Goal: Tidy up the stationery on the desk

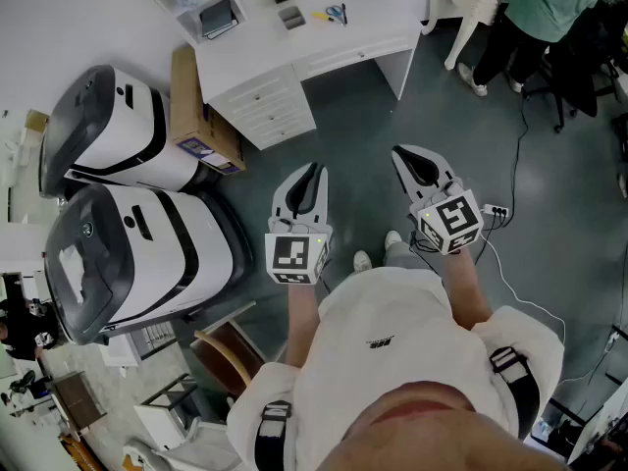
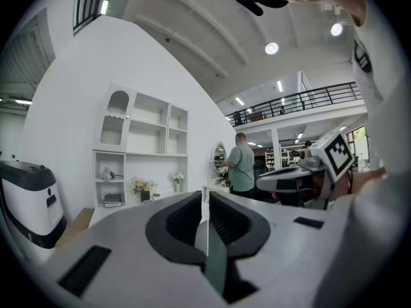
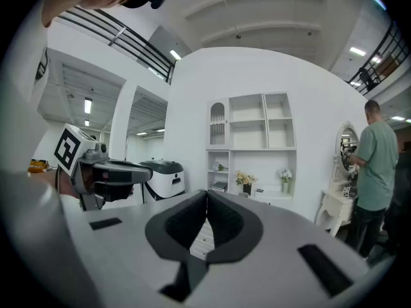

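Left gripper [image 1: 315, 170] and right gripper [image 1: 399, 154], each closed fully on nothing, facing one white desk [image 1: 294, 42], beside two white machines [image 1: 116, 126] [image 1: 137, 253].

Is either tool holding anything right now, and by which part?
Nothing is held. The left tool and the right tool are both shut and empty.

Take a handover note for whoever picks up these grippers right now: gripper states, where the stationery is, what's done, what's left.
Left gripper: shut, empty, held in front of the body.
Right gripper: shut, empty, beside it.
Things: scissors and a small yellow item lie on the white desk, near a grey box. The desk is across the floor, likely out of reach from here.
Done: nothing visibly tidied yet.
Left: walk up to the desk and tidy the stationery.
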Demonstrator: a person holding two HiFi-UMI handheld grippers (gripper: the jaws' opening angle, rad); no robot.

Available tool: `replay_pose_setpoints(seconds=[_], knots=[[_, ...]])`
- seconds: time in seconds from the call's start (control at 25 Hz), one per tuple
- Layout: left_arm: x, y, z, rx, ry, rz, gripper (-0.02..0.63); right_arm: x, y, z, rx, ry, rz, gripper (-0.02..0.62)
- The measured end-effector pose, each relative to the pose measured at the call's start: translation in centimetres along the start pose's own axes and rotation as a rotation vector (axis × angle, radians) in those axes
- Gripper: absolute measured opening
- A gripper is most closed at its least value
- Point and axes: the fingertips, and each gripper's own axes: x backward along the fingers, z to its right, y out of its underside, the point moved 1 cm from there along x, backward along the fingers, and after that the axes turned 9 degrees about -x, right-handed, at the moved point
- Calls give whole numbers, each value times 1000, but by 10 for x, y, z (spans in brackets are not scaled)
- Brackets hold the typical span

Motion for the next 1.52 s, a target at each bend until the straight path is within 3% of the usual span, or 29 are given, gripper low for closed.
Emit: replay_pose_setpoints(seconds=[0.72,1.52], knots=[[-30,13,-31,7,-6,-10,0,-46,5,13,-38,-3,11,-2],[-198,3,-98,17,-25,-40,0,-178,-33,142,-52,-50,-14,-2]])
